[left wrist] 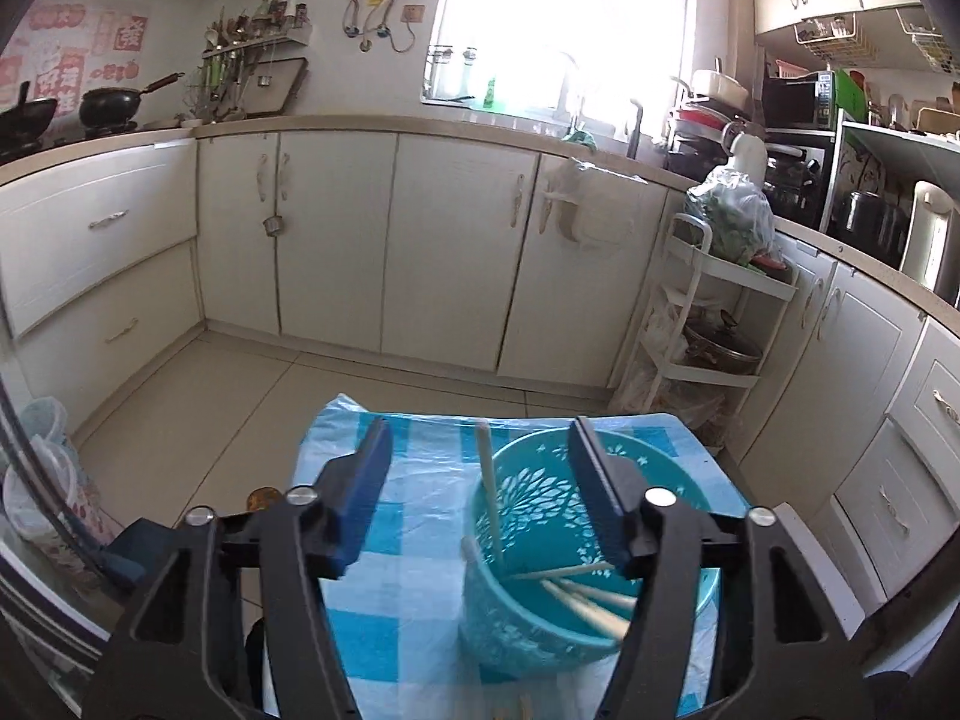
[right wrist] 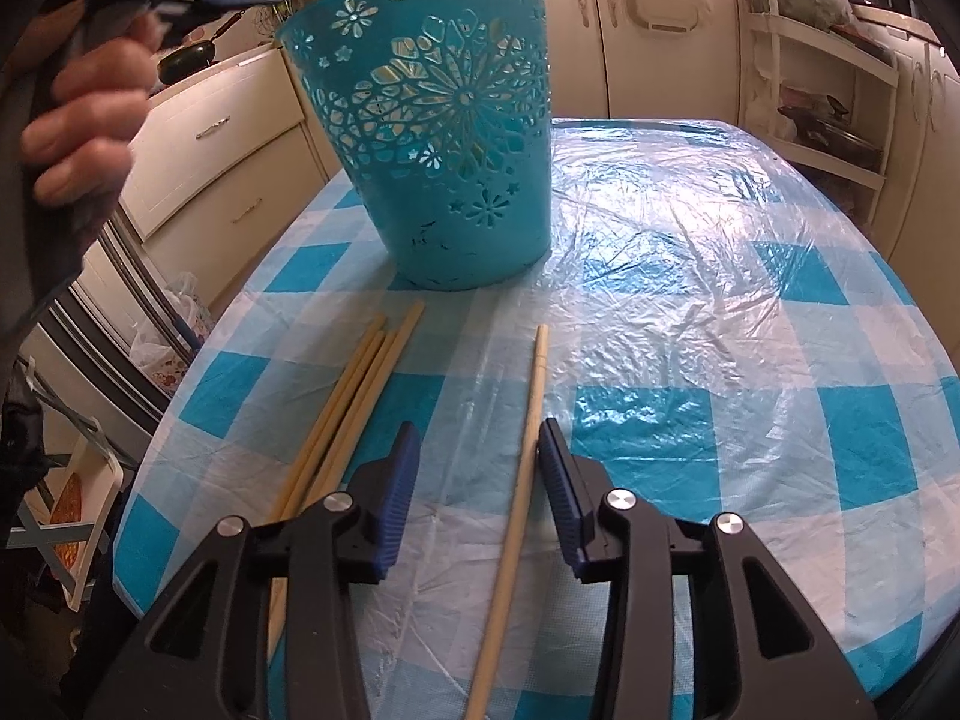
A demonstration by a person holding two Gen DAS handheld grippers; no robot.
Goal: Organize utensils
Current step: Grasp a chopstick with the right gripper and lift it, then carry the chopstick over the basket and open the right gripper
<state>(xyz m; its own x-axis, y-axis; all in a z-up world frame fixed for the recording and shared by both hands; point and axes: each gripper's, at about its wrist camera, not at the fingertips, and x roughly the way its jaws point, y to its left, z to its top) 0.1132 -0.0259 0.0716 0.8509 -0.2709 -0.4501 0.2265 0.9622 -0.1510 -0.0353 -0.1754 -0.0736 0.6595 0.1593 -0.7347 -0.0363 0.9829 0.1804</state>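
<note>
Chopsticks lie in two places. Several [left wrist: 591, 597] rest inside the teal basket [right wrist: 444, 138], which stands upright on the checked worktop [right wrist: 750, 312]; one of them leans up past its rim. A loose bundle [right wrist: 348, 408] lies on the cloth in front of the basket, and a single chopstick [right wrist: 528, 420] lies just beside that bundle, apart from it.

The right tool [right wrist: 477, 450] sits low over the single chopstick with its pads parted on either side; the stick lies close to the right-hand pad, and no grip shows. The left tool [left wrist: 480, 462] stands wide open above the basket, holding nothing. A hand [right wrist: 90, 126] grips it, blurred at the picture's edge.

The near ends of the bundle run under the right tool's frame. Only the left wrist view looks into the basket; only the right wrist view shows the sticks on the cloth. Cabinets [left wrist: 336, 240] and a white cart [left wrist: 708, 324] stand behind.
</note>
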